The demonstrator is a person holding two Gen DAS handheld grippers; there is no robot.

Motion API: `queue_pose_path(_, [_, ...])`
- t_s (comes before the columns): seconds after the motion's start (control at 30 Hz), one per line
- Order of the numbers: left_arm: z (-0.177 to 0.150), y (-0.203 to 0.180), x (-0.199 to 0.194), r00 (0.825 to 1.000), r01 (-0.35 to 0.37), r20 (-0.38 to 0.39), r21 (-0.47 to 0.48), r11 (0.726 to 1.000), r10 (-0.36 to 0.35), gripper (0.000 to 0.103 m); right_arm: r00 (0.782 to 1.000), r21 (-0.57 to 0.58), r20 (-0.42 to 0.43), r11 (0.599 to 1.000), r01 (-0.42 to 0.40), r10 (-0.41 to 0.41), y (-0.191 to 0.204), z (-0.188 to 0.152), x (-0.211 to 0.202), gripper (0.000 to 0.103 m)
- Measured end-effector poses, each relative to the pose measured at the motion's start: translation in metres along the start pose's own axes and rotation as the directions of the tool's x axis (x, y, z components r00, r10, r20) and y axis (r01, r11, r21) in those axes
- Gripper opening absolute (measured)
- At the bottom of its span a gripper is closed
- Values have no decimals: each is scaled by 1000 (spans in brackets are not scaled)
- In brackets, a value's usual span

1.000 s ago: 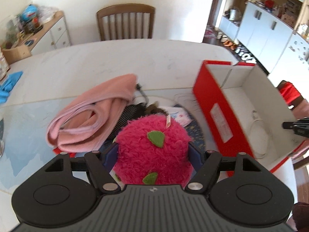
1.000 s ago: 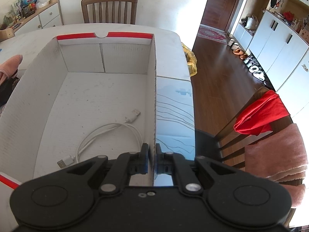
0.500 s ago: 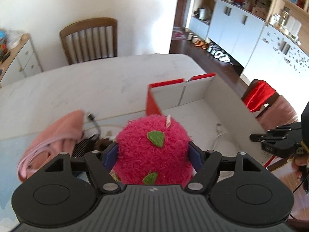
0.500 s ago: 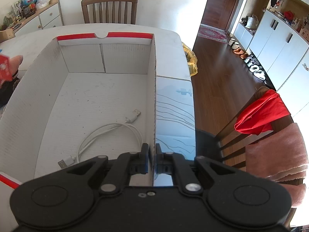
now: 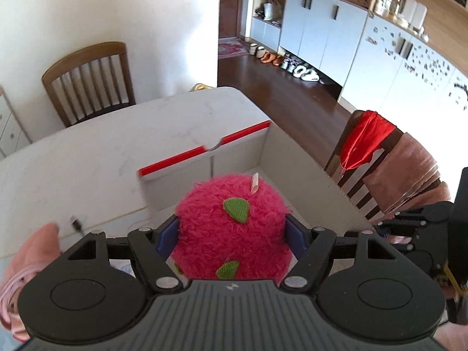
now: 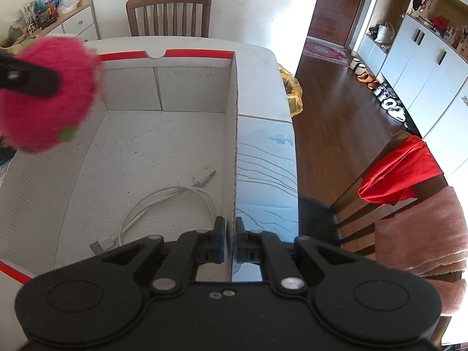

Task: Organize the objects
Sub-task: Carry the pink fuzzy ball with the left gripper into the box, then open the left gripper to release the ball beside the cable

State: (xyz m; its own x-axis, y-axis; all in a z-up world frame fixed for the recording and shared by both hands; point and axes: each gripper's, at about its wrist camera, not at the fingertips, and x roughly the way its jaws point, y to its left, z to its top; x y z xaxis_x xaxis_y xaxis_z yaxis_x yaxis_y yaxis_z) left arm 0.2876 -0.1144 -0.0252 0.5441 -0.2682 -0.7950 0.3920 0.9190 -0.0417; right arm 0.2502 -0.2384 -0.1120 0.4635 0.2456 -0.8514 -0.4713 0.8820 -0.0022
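While above the box (image 6: pixel 163 158), plush strawberry (image 5: pixel 231 231) in left gripper (image 5: pixel 231 234); right gripper (image 6: pixel 231 244) on box wall

The left gripper (image 5: pixel 232 234) clamps a pink plush (image 5: pixel 231 231) above the box (image 5: pixel 295 175).

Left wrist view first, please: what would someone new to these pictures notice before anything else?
The fluffy pink plush toy with green leaf patches fills the middle, clamped in the left gripper above the near end of the red-edged cardboard box. In the right wrist view, the right gripper pinches the box's right wall, and a white USB cable lies coiled on the box floor.
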Motion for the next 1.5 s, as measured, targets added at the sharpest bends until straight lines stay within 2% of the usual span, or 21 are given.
queue_pose_path(0.23, [10,-25,45,999,-24,-45,47,999,26,74,1000,-2,0,1000,-16,16,-2,0,0,5])
queue_pose_path(0.43, [4,-30,85,992,-56,-105,72,996,64,74,1000,-3,1,1000,-26,26,-3,0,-1,5])
queue_pose_path(0.77, [-5,-24,121,982,-48,-181,32,998,53,76,999,-23,-14,999,-42,41,-5,-5,1,4])
queue_pose_path(0.93, [-8,-20,125,978,-50,-201,1,999,49,82,999,-26,-15,998,-49,49,-6,-5,2,4])
queue_pose_path(1.2, [-7,-21,120,981,-48,-188,2,999,48,84,999,-26,-14,998,-51,50,-5,-5,1,5])
queue_pose_path(1.5, [-3,-20,89,988,-26,-150,-20,999,22,85,999,-21,-14,999,-49,49,-5,-6,1,5])
